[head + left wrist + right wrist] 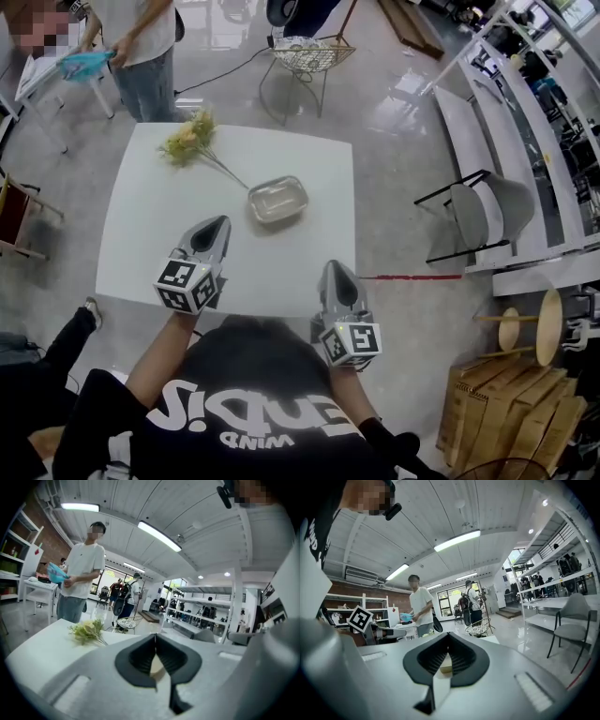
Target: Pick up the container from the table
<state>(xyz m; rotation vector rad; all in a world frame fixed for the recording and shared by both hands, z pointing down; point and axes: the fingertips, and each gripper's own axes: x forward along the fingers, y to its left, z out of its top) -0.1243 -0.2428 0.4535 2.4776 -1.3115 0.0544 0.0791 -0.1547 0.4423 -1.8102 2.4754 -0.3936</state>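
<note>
At bottom of frame, left gripper (pixel 216 228) and right gripper (pixel 336 270) above near edge of white table (pixel 141 225). Both jaws pressed together, nothing between. Mid-frame: metal container (pixel 278 200) sits on tabletop, ahead of both grippers, untouched. Beyond, upper left: flowers (pixel 187 141) lying on table. Farther back, person (pixel 141 42) standing.

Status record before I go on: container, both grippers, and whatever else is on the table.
container: shallow metal tray, lying flat on the white table, nothing touching it
left gripper: shut, empty, above the table's near side, short of the container
right gripper: shut, empty, over the table's near right corner, apart from the container
flowers: lying on the table's far side
person: standing beyond the table
</note>
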